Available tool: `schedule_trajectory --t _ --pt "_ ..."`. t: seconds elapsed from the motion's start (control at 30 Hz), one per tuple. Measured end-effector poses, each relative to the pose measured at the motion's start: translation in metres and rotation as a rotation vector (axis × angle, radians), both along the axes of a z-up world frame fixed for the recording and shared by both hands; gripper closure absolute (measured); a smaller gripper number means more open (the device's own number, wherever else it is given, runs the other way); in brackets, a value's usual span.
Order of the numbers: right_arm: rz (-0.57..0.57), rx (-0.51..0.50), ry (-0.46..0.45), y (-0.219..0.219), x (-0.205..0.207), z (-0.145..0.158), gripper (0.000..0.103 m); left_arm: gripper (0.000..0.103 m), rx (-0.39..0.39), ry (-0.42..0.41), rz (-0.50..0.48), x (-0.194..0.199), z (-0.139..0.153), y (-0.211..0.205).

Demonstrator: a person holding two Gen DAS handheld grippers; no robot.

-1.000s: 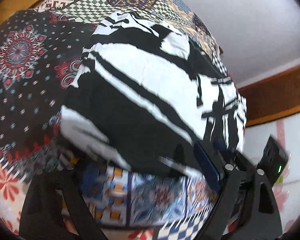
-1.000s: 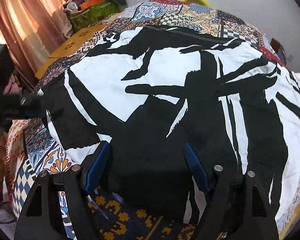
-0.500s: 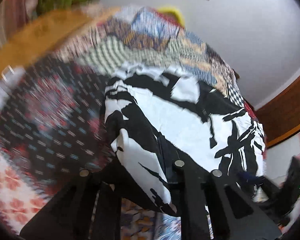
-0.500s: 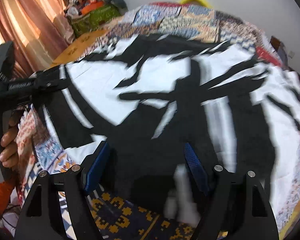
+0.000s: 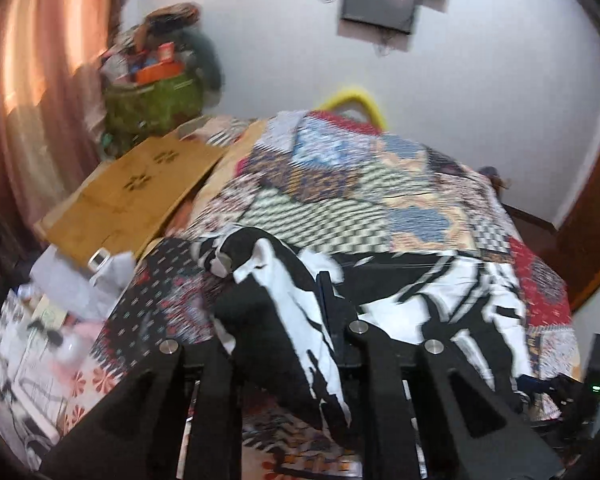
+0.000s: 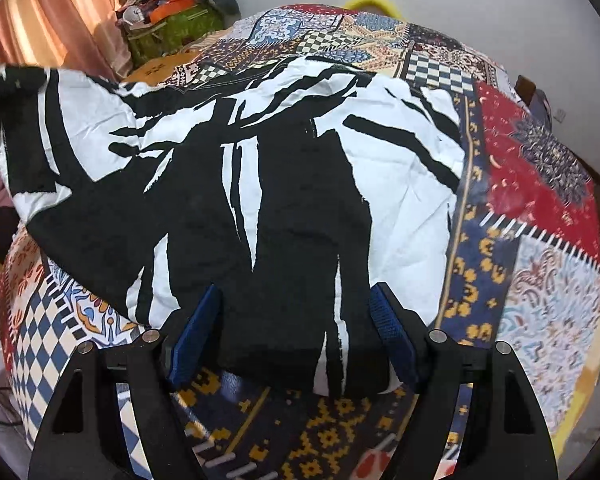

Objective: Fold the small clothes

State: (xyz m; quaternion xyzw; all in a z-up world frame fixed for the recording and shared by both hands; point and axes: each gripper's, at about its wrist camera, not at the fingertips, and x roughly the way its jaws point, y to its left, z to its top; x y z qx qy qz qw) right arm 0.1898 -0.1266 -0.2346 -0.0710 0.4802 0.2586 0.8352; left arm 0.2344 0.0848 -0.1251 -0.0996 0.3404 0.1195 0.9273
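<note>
Bed (image 6: 540, 240): bare quilt right of black-and-white garment (image 6: 260, 184) and beyond it toward wall. Left bedside obstructed: wooden board (image 5: 136, 188), green bag (image 5: 152, 104), curtain (image 5: 32, 92), low clutter (image 5: 52, 320).

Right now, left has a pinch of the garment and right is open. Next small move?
Probably close the right gripper on the near hem: its jaws stand open with the black-and-white garment between them, while the left gripper already pinches a raised corner. Both edges gripped would allow folding over the patchwork bedspread.
</note>
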Motion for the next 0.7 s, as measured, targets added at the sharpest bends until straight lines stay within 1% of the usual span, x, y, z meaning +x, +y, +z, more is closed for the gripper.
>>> schedule_trajectory --t 0.07,0.2,0.23,0.3,0.37,0.4,0.47,0.53,0.57,0.63,0.7 --pt "0.000 0.011 0.011 0.001 0.002 0.000 0.024 0.089 0.013 -0.027 -0.061 0.006 0.012 -0.023" --pt "0.002 0.032 0.022 0.001 0.005 -0.001 0.024 0.092 0.036 -0.057 -0.210 0.027 0.039 -0.080" --pt "0.002 0.039 0.026 0.001 0.006 -0.002 0.024 0.092 0.033 -0.067 -0.239 0.029 0.045 -0.093" --pt "0.000 0.059 0.035 -0.001 0.007 -0.002 0.024 0.092 0.006 -0.088 -0.335 0.038 0.059 -0.125" --pt "-0.005 0.074 0.041 -0.005 0.006 -0.002 0.024 0.092 -0.028 -0.078 -0.410 0.047 0.063 -0.150" --pt "-0.006 0.079 0.043 -0.006 0.005 -0.002 0.024 0.092 -0.042 -0.063 -0.445 0.051 0.062 -0.162" --pt "-0.003 0.081 0.043 -0.008 0.004 -0.002 0.024 0.093 -0.045 -0.029 -0.500 0.056 0.053 -0.182" --pt "-0.003 0.088 0.041 -0.010 0.001 -0.001 0.024 0.093 -0.057 0.022 -0.543 0.060 0.037 -0.196" --pt "-0.005 0.091 0.040 -0.013 0.000 0.000 0.024 0.093 -0.086 0.059 -0.571 0.062 0.026 -0.201" --pt "-0.009 0.101 0.036 -0.019 -0.002 0.003 0.026 0.093 -0.128 0.122 -0.605 0.063 0.005 -0.206" --pt "-0.021 0.111 0.038 -0.029 -0.005 0.005 0.026 0.093 -0.135 0.165 -0.606 0.063 -0.010 -0.208"
